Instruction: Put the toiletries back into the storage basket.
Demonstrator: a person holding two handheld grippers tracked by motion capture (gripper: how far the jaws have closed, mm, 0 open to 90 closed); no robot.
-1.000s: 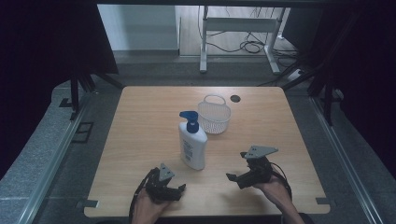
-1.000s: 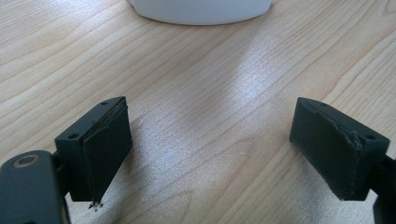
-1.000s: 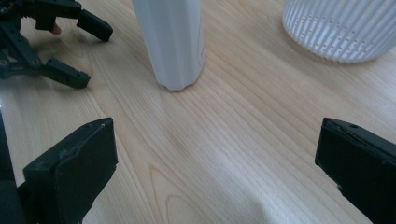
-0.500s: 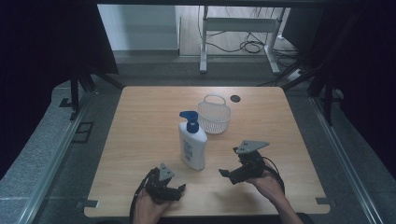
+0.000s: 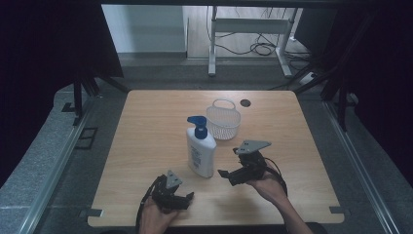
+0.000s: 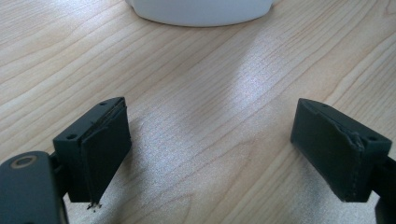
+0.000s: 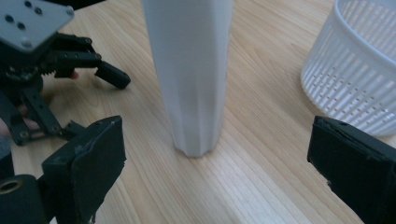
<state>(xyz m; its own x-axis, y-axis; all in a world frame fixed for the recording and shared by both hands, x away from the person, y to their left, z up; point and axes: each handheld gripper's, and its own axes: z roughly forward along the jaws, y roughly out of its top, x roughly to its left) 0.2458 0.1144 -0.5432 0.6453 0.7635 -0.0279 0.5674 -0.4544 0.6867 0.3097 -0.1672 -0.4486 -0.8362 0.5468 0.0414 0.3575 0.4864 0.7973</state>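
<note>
A white pump bottle [image 5: 200, 150] with a blue pump head stands upright in the middle of the wooden table [image 5: 146, 146]. Behind it and to its right sits a white slatted basket [image 5: 223, 122]. My right gripper [image 5: 225, 174] is open just right of the bottle's base, pointing at it; in the right gripper view the bottle [image 7: 192, 70] rises between the jaws with the basket [image 7: 359, 70] at the right. My left gripper [image 5: 189, 196] rests open near the front edge, in front of the bottle; the bottle's base [image 6: 201, 10] shows ahead of its empty jaws.
A small dark round hole [image 5: 245, 103] lies near the table's far edge. Bare wood spreads to the left and right of the bottle. Beyond the table stand a metal frame [image 5: 248, 29] and cables on the floor.
My right gripper has moved left and a little forward, closing in on the bottle's base. The left gripper, bottle and basket have stayed put.
</note>
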